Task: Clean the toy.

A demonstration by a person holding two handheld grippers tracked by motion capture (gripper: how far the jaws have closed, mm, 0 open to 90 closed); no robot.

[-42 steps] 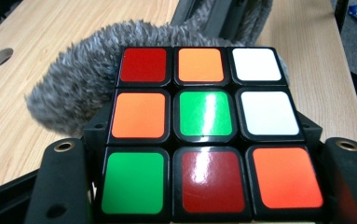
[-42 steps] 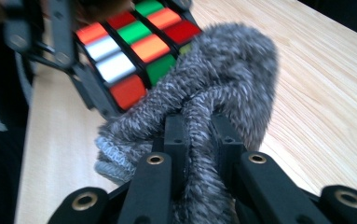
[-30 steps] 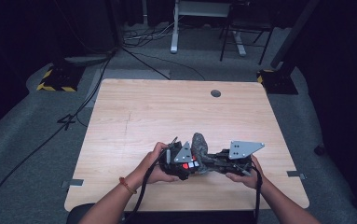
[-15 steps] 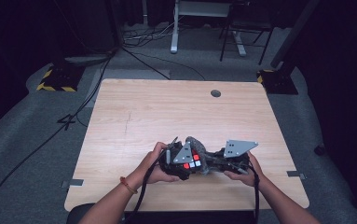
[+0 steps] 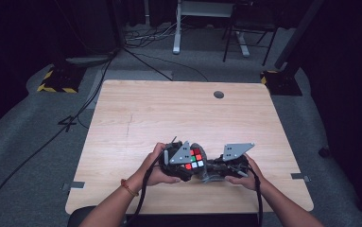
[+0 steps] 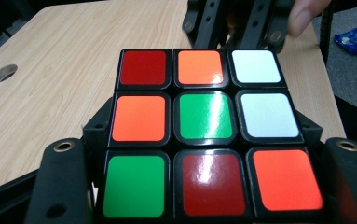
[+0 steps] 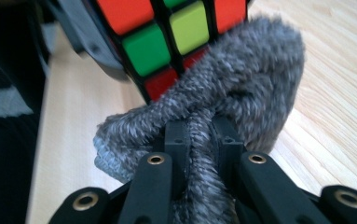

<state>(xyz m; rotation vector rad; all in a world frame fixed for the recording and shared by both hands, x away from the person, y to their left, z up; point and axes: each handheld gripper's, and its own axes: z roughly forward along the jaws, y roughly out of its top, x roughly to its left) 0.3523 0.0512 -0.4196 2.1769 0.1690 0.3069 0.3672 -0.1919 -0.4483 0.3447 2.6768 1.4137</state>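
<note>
Dark floor and trailing cables ring the pale wooden table, and near its front edge sits the puzzle cube, pinched between the fingers of the left gripper, which cover its flanks. Just beside the cube, the right gripper has its fingers pressed together on a grey fuzzy cloth that touches the cube and hides its lower corner.

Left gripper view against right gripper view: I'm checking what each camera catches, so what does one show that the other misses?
Left gripper view: the puzzle cube's full nine-tile face and a round hole in the table. Right gripper view: a grey cloth pinched in the right hand-held gripper, pressed against the cube. Both share the cube and the wooden table.
</note>
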